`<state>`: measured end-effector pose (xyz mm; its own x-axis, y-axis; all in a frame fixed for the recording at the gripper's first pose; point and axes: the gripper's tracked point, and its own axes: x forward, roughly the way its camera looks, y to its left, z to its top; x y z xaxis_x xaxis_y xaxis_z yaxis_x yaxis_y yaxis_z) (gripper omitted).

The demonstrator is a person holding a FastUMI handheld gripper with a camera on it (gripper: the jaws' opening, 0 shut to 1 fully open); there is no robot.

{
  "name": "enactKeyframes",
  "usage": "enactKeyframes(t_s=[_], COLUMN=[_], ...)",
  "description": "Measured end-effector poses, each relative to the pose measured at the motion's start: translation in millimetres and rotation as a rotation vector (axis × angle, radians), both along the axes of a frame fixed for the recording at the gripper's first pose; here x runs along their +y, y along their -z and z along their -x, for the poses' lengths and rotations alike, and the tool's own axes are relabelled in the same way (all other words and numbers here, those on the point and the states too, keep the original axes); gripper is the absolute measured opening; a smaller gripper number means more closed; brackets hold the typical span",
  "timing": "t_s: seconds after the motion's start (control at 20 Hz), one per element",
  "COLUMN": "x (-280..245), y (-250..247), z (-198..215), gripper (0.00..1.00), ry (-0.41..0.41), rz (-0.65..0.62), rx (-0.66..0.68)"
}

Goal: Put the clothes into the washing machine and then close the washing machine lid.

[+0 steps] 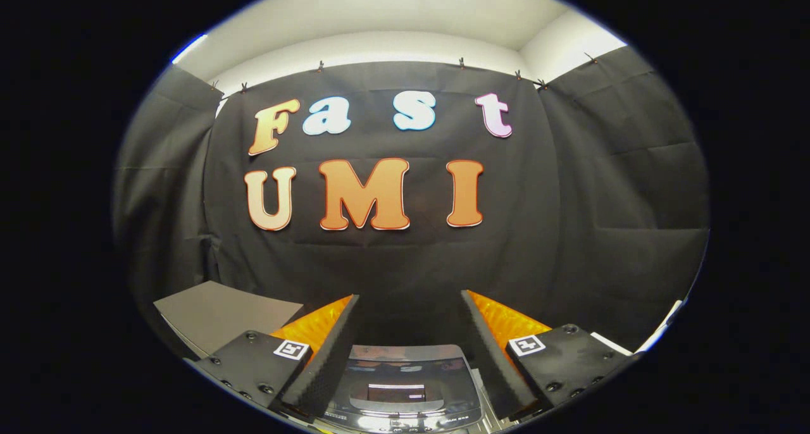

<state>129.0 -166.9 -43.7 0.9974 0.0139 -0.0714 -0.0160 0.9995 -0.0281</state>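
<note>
Glossy washing machine lid shut, fingers spread above

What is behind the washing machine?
Behind the washing machine, seen between the open hand-held gripper fingers, hangs the booth's black cloth wall. The floor there is hidden by the machine.

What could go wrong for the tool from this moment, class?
1. The tool is open and holds nothing, raised above the washer; no clothes are in sight, so finding them may take a wide swing.
2. The washer lid looks down, so it may block loading.
3. The grey board beside the washer could be bumped.
</note>
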Motion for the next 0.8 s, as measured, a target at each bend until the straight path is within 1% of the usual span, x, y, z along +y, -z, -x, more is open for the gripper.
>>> enactKeyframes(t_s=[0.15,0.3,0.45,0.8], x=[2,6,3,7], y=[-7,-8,-13,-15], z=[13,15,25,29], gripper=[0.99,0.99,0.99,0.99], ry=[0.004,-0.006,-0.007,-0.03], rz=[0.013,-0.012,-0.011,-0.008], rx=[-0.016,-0.017,-0.024,-0.025])
